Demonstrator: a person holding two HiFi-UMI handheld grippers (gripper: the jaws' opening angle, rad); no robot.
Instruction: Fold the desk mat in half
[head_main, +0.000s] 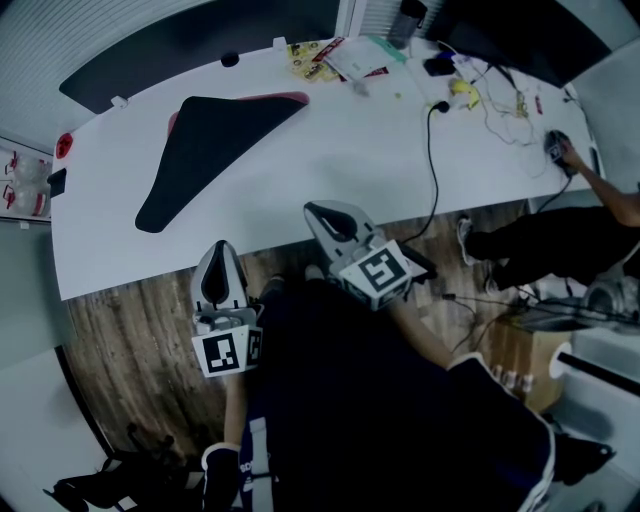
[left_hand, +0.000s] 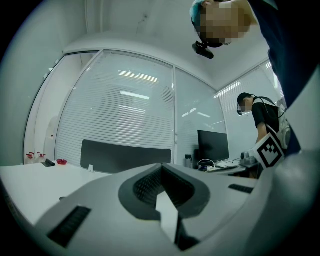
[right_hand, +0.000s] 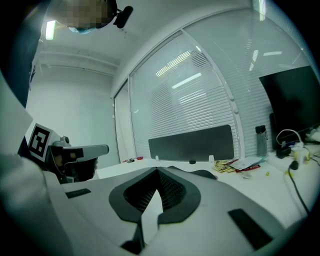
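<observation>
The desk mat (head_main: 215, 150) lies on the white table (head_main: 350, 170), black side up with a pink edge showing along its far side. It seems to be already folded over, though not very evenly. The left gripper (head_main: 221, 250) and the right gripper (head_main: 312, 208) are both closed, hold nothing, and are near the table's front edge, well apart from the mat. I judge that little is left, perhaps only straightening.
</observation>
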